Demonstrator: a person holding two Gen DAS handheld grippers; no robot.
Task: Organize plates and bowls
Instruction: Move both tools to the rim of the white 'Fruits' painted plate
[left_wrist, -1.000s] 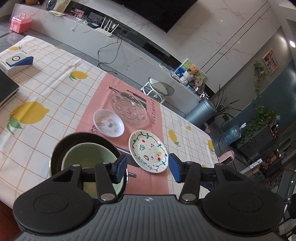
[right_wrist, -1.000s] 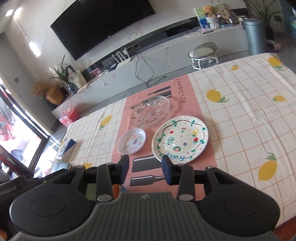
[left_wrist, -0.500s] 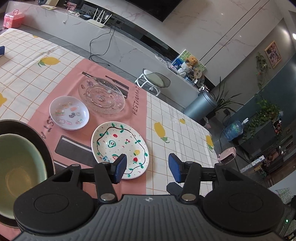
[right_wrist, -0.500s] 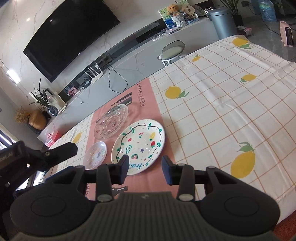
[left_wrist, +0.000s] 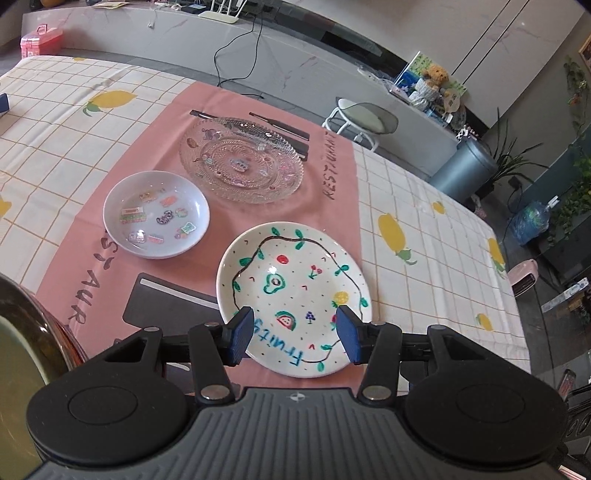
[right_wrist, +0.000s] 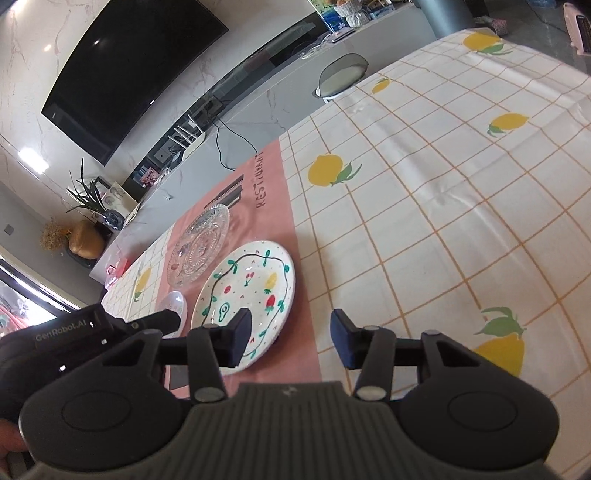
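Since the earlier frames both grippers have swung toward the fruit-painted plate (left_wrist: 291, 295), and the dark pan (left_wrist: 33, 314) with its green bowl (left_wrist: 14, 373) has slid to the left edge of the left wrist view. Landmark for everything is that fruit-painted plate, lying flat on the pink placemat (left_wrist: 258, 122) over the lemon-print tablecloth (left_wrist: 424, 221). Beyond it, toward the TV wall, sits the clear glass plate (left_wrist: 240, 162); to its left rests the small white sticker dish (left_wrist: 156, 214), apart from both. Nothing lies between the plate and either tool. The left gripper (left_wrist: 293, 334) hangs with its blue pads (left_wrist: 240, 334) spread wide, empty, and the plate's near rim shows in the gap between them. The right gripper (right_wrist: 290, 338) is likewise parted and holds nothing; the plate (right_wrist: 245, 299) lies ahead and left of it, its near edge behind the left pad, while bare placemat and tablecloth show through the gap. In the right wrist view the left gripper's black body (right_wrist: 74, 332) crosses in front of the small dish (right_wrist: 175, 302), hiding most of it.
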